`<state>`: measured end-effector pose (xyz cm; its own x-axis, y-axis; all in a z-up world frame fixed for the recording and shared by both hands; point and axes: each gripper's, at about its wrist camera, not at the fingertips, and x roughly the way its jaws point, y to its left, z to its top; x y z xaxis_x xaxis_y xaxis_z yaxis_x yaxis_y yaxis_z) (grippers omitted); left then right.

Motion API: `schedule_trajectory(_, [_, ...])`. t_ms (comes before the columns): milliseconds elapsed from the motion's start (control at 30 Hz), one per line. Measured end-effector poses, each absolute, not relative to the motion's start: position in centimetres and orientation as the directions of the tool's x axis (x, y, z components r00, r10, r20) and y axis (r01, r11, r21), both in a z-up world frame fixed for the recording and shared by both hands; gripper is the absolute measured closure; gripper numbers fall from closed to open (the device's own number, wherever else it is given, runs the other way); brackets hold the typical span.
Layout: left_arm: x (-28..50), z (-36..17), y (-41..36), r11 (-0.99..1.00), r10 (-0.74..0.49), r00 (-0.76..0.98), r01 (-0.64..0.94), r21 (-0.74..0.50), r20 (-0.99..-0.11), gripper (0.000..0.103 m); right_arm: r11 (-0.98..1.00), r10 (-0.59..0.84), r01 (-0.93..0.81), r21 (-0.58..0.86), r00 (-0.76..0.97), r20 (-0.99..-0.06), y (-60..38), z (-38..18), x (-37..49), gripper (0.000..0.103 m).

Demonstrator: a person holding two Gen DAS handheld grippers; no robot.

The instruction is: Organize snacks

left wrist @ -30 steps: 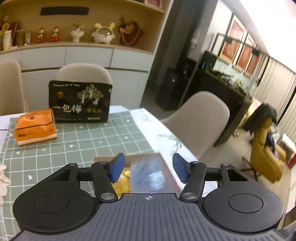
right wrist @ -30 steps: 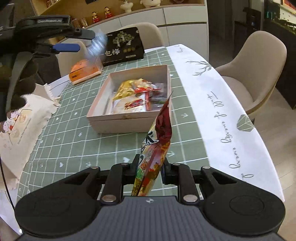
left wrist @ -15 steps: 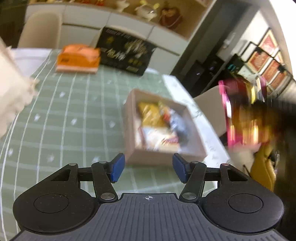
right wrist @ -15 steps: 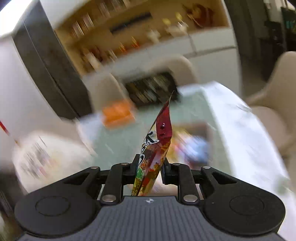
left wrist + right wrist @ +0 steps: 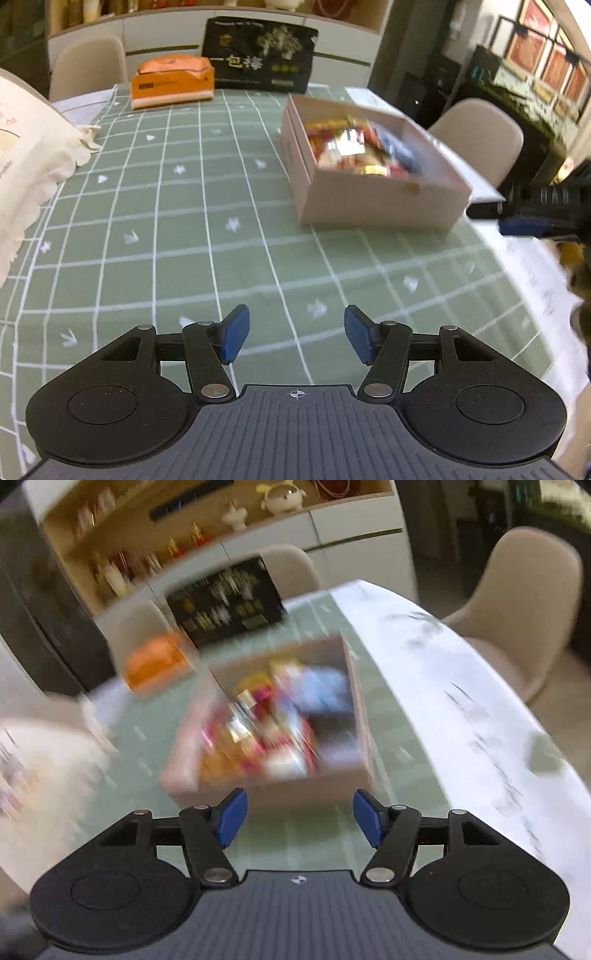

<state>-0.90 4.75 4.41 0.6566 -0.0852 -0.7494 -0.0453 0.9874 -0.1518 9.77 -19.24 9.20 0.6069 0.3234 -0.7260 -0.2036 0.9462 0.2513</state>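
Red snack packet gone from right hand-held gripper (image 5: 297, 821), whose blue pads now stand spread above the near wall of the box (image 5: 266, 794). Left hand-held gripper (image 5: 295, 339) also spread, over green table (image 5: 166, 229); snacks (image 5: 354, 147) lie in box, far right

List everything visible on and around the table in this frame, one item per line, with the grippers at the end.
snack box: one, pale pink-beige, open, on the table's right half
snack packets: several, red, gold and blue, inside the box; exact count blurred
tissue pack: one, orange, far end of table
black bag: one, black with gold print, upright behind the tissues
cloth bag: one, cream, left edge
tablecloth: one, green with white grid
chairs: beige, around the table
left gripper: open, empty
right gripper: open, empty
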Motion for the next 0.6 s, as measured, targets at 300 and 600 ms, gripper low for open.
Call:
schedule_trajectory(300, [-2.1,0.8,1.1,0.999,0.024,0.757,-0.039,-0.009,-0.653,0.038,0.967,0.189,-0.251,0.033,0.627,-0.755,-15.5,2.0,3.6,0.031])
schedule_trajectory(600, [-1.1,0.3,0.6,0.999,0.048,0.791,-0.051,0.013,-0.61,0.034,0.982,0.138,-0.189,0.004,0.705,-0.695,-16.2,0.2,3.3,0.0])
